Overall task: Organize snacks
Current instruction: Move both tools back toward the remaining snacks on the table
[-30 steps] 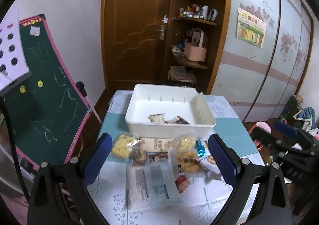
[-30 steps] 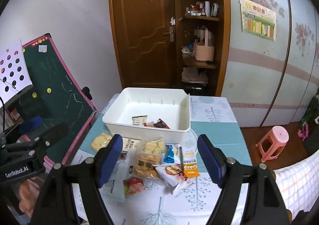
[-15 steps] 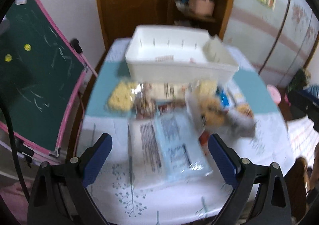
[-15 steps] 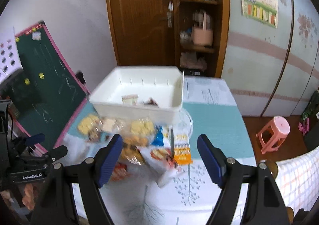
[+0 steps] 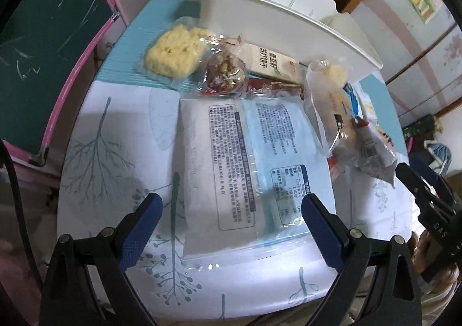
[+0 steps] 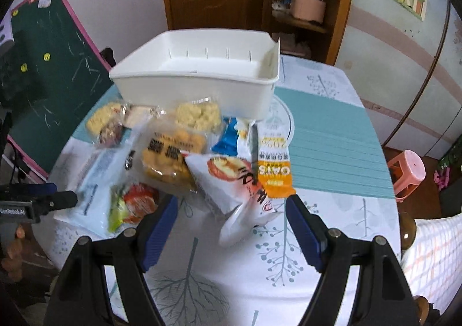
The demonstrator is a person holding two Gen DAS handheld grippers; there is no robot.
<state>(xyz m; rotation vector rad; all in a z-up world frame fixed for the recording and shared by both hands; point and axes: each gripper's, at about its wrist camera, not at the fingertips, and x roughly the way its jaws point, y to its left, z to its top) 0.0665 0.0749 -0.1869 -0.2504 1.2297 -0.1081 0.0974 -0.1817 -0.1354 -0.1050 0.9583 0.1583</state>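
A white plastic bin (image 6: 199,77) stands at the far side of the table; it also shows in the left wrist view (image 5: 277,17). Snack packets lie in a heap in front of it. My left gripper (image 5: 231,227) is open, its jaws straddling the near end of a large flat white and blue packet (image 5: 239,170). My right gripper (image 6: 231,227) is open just above a white packet with a red picture (image 6: 231,181). An orange oats packet (image 6: 273,164) lies beside that. A clear bag of yellow puffs (image 6: 170,152) lies to the left.
A yellow cracker pack (image 5: 173,51) and a nut bar (image 5: 225,69) lie near the bin. A green chalkboard (image 6: 49,72) leans left of the table. A pink stool (image 6: 407,173) stands on the floor at right. A door and shelves are behind.
Both grippers have dropped down and moved closer to the packets on the table. The left one now hangs over the large flat packet, the right one over the white packet.
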